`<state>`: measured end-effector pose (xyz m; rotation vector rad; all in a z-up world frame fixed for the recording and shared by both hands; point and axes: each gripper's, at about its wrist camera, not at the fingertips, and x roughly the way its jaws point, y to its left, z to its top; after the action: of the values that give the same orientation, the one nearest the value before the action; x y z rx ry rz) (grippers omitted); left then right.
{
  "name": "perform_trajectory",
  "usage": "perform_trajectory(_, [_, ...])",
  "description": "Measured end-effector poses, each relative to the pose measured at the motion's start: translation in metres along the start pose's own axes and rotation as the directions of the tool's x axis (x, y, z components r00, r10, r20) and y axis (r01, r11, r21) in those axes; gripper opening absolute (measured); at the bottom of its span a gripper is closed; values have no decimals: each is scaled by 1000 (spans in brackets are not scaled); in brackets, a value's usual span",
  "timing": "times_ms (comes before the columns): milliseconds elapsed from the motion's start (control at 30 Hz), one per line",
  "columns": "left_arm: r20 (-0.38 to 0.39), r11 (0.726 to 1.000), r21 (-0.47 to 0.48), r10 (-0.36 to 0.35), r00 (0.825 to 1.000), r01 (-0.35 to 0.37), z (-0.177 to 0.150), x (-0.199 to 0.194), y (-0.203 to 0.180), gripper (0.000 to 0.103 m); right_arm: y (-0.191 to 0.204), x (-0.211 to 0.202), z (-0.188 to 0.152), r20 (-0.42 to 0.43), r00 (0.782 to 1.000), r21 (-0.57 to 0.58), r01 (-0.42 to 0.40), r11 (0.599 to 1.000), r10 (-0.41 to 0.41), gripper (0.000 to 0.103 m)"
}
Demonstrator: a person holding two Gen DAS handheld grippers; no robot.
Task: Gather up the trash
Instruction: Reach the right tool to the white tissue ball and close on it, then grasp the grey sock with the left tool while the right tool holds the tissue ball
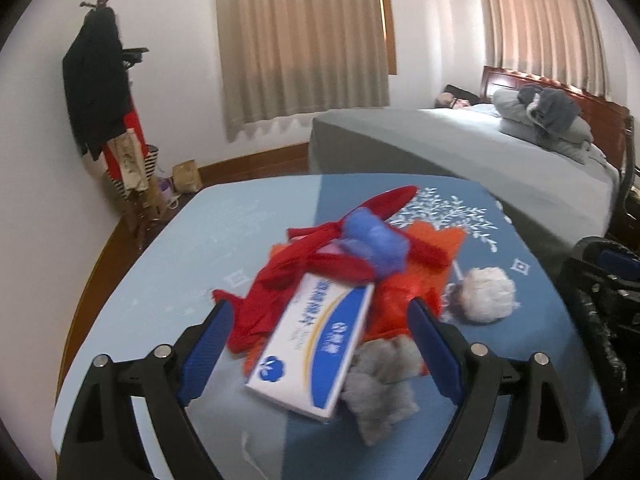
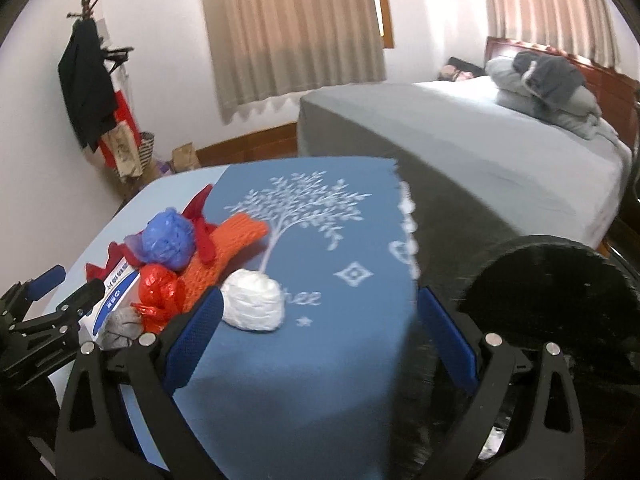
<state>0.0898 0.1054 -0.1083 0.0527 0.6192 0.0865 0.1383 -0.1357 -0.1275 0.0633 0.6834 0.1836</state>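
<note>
A pile of trash lies on the blue tablecloth (image 1: 168, 264). It holds a white and blue box (image 1: 316, 344), red strips (image 1: 304, 268), a blue plastic wad (image 1: 376, 240), an orange foam net (image 2: 236, 244), red crinkled plastic (image 2: 158, 288), a grey wad (image 1: 380, 392) and a white wad (image 2: 254, 300). My left gripper (image 1: 320, 340) is open, its jaws on either side of the box, just above the pile; it also shows in the right wrist view (image 2: 66, 288). My right gripper (image 2: 318, 320) is open and empty above the cloth, right of the white wad.
A black round bin (image 2: 548, 308) stands right of the table, also visible in the left wrist view (image 1: 600, 288). A grey bed (image 1: 460, 148) lies behind. A coat rack (image 1: 104, 92) stands at the far left wall.
</note>
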Motion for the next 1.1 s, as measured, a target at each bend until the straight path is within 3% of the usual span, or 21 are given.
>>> perform_trajectory(367, [-6, 999, -14, 30, 1000, -30, -5, 13, 15, 87, 31, 53, -1, -93, 996, -49, -19, 999, 14, 94])
perform_trajectory(467, [-8, 999, -17, 30, 1000, -31, -5, 13, 16, 87, 37, 61, -3, -126, 992, -63, -36, 997, 28, 79])
perform_trajectory(533, [-9, 999, -19, 29, 1000, -29, -5, 13, 17, 87, 39, 66, -5, -149, 988, -64, -47, 997, 37, 75])
perform_trajectory(700, [-5, 1000, -16, 24, 1000, -24, -8, 11, 14, 87, 45, 68, -7, -176, 980, -80, -104, 991, 88, 43])
perform_trajectory(800, [-4, 1000, -14, 18, 1000, -18, -8, 9, 11, 87, 49, 64, -9, -174, 979, -94, -121, 988, 104, 36])
perform_trajectory(1100, [-6, 1000, 4, -21, 1000, 21, -15, 0, -7, 85, 37, 36, -9, -128, 987, -86, -111, 990, 100, 35])
